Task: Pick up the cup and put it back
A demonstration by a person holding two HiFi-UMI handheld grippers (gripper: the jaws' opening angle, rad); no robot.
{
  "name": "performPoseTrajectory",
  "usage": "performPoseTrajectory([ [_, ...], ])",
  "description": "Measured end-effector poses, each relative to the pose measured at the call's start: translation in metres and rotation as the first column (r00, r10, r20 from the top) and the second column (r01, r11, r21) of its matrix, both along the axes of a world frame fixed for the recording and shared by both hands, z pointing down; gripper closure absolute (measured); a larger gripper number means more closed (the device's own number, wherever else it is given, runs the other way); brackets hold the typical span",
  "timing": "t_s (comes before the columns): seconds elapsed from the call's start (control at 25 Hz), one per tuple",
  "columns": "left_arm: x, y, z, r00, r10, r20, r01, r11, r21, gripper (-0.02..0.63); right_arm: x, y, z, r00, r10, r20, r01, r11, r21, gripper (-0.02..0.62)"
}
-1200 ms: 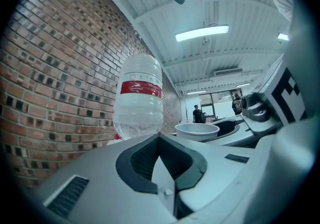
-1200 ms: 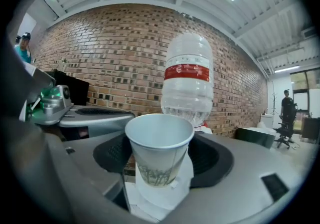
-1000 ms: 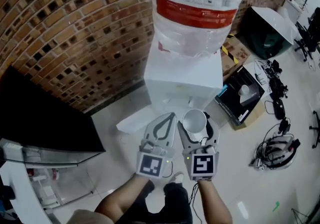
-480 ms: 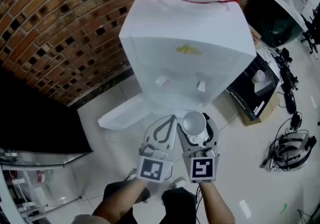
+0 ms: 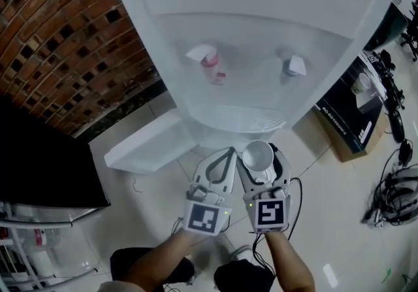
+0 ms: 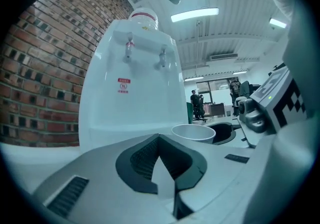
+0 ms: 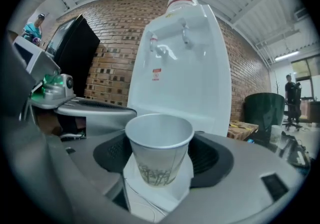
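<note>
A white paper cup (image 5: 258,155) stands upright between the jaws of my right gripper (image 5: 260,161), which is shut on its lower wall. The right gripper view shows the cup (image 7: 159,155) close up, empty, with a faint print on its side. My left gripper (image 5: 220,161) is held right beside it, its jaws shut with nothing in them; from the left gripper view the cup's rim (image 6: 193,132) shows just to the right. Both grippers point at the white water dispenser (image 5: 261,29), just short of its drip tray (image 5: 238,121). Its red tap (image 5: 209,59) and blue tap (image 5: 294,65) hang above.
A brick wall (image 5: 52,23) stands behind the dispenser. A black cabinet (image 5: 39,160) is at the left. A white panel (image 5: 140,144) lies on the floor by the dispenser's foot. A cardboard box (image 5: 356,117) and cables (image 5: 395,186) are at the right.
The dispenser has grown much larger in the head view, and its taps and drip tray have come into sight. Both grippers stay side by side, the cup still in the right one.
</note>
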State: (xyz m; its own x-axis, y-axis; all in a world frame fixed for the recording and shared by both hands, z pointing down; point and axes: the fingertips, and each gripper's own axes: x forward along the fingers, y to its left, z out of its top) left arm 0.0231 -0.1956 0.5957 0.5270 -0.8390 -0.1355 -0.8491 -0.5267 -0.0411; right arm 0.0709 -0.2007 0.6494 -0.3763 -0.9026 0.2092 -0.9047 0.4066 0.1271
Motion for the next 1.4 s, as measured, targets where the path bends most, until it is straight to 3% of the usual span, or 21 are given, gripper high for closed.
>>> performPoseTrajectory([
  [0.36, -0.005, -0.024, 0.089, 1.000, -0.022, -0.008, 0.021, 1.000, -0.022, 0.606, -0.003, -0.037, 0.103, 1.000, -0.018, -0.013, 0.018, 1.000, 0.001, 0.247],
  [0.52, -0.007, -0.032, 0.111, 1.000, -0.029, -0.009, 0.029, 0.999, -0.027, 0.606, -0.007, -0.060, 0.135, 0.999, -0.011, 0.031, 0.011, 1.000, 0.008, 0.249],
  [0.92, -0.014, -0.038, 0.140, 0.999, -0.042, 0.005, 0.042, 0.997, -0.060, 0.606, -0.012, -0.127, 0.206, 1.000, 0.004, 0.019, -0.003, 1.000, -0.015, 0.248],
  [1.08, -0.023, -0.038, 0.147, 0.998, -0.055, 0.038, 0.057, 0.996, -0.069, 0.606, -0.013, -0.150, 0.223, 0.999, 0.013, 0.049, -0.011, 0.999, -0.037, 0.248],
  [1.4, -0.041, -0.037, 0.154, 0.993, -0.081, 0.091, 0.087, 0.994, -0.064, 0.606, -0.022, -0.177, 0.256, 1.000, 0.032, -0.001, -0.032, 0.997, -0.075, 0.245],
])
